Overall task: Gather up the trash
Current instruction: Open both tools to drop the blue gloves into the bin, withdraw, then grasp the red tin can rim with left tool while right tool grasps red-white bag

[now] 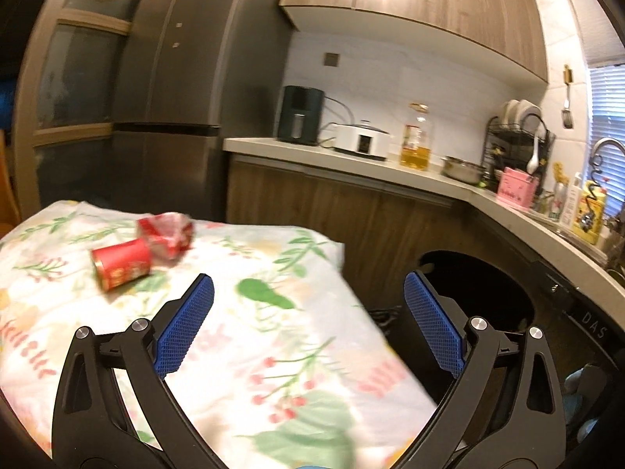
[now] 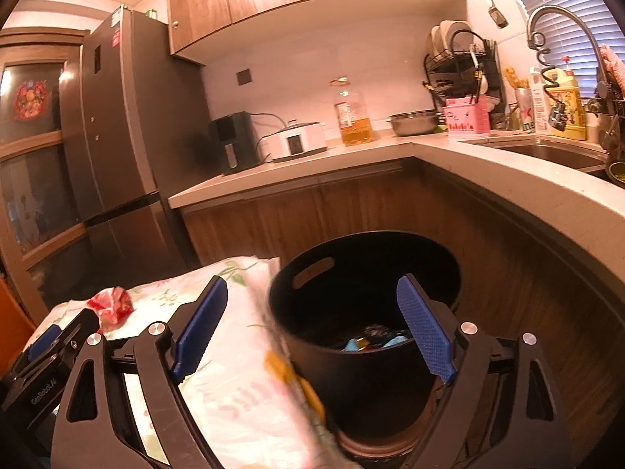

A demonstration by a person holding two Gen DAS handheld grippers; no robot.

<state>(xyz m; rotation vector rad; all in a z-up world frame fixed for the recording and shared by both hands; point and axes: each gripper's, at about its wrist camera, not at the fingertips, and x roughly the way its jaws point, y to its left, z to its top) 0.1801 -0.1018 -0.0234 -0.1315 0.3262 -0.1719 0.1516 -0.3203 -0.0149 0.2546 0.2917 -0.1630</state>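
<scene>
Left wrist view: left tool (image 1: 308, 305) released, its blue cross-hatched pads (image 1: 183, 328) spread wide and grasping nothing, held level above the bench.
Right wrist view: right tool (image 2: 312, 324) released too, empty, black arms splayed, straddling the bench edge and the bin.
Bench: covered by a floral cloth (image 1: 250, 336), soft and rumpled, printed with green leaves and red berries.
Bin: black round bucket (image 2: 367, 312) with a slot handle, standing beside the bench, some wrappers lying at its bottom.
Trash on bench: red cylindrical can (image 1: 121, 267) on its side; just behind it, touching, a crumpled red wrapper (image 1: 166, 234), glossy and creased.
Beyond: wood-grain cabinets and a pale counter (image 2: 351, 152).
</scene>
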